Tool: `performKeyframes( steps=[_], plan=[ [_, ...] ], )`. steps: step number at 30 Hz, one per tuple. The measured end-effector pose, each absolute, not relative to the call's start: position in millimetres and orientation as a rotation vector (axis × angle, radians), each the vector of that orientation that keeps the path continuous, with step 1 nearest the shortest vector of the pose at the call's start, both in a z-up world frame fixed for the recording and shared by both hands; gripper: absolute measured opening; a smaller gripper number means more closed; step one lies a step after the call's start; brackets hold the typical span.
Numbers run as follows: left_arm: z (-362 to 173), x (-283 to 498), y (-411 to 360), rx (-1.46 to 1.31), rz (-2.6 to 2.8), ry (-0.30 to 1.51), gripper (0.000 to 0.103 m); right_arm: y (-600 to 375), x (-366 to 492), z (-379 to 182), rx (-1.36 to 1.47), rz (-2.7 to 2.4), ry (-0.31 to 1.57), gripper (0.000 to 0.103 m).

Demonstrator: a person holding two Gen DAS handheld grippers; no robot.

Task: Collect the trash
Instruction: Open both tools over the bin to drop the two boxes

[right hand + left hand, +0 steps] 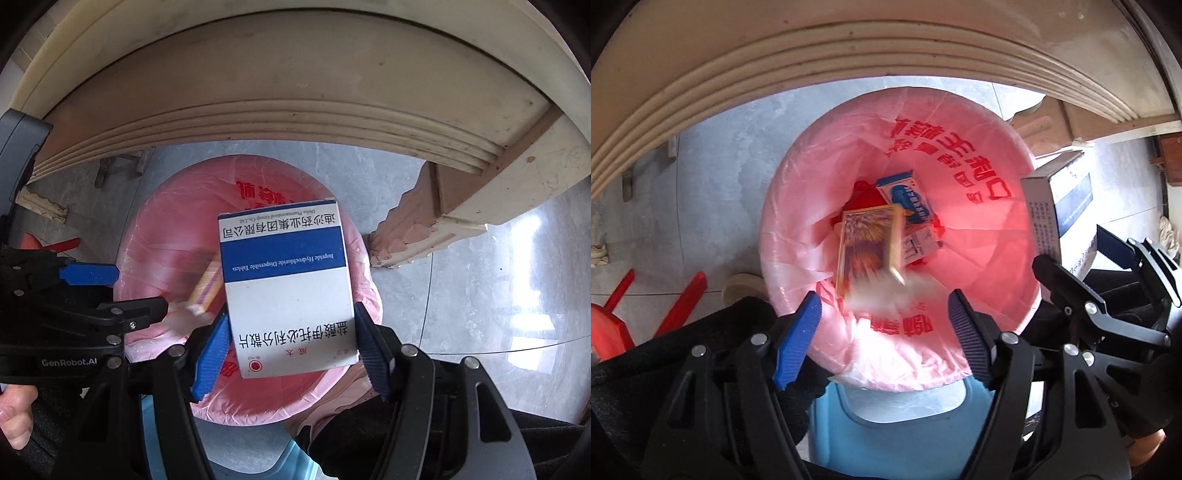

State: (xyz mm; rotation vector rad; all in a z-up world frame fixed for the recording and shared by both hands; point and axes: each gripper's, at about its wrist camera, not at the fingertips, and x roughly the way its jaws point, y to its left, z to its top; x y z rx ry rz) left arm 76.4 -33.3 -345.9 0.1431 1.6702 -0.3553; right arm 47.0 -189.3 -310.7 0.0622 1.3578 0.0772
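Left gripper [882,332] jaws apart, nothing held, orange box [868,251] blurred at 12 o'clock over pink-lined bin [798,206] | right gripper [291,350] clamps white-blue medicine box [288,280]

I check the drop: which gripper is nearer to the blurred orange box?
Left. The left gripper is open just above the orange box; the right gripper, beside it, is shut on the blue-and-white box.

Bin mouth [979,140] open below; table edge [849,48] overhangs beyond.
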Motion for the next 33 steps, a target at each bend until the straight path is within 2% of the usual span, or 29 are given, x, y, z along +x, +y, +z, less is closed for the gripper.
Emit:
performKeyframes(
  steps=[6, 33],
  plan=[
    [-346.8, 80.6, -20.4, 0.107, -0.315, 1.675, 0.071, -182.3, 47.5, -310.9, 0.015, 0.089, 1.358, 0.077],
    [-334.5, 68.4, -18.1, 0.166, -0.307, 1.64, 0.071, -181.5, 44.3, -309.2, 0.004, 0.091, 1.393, 0.078]
  ],
)
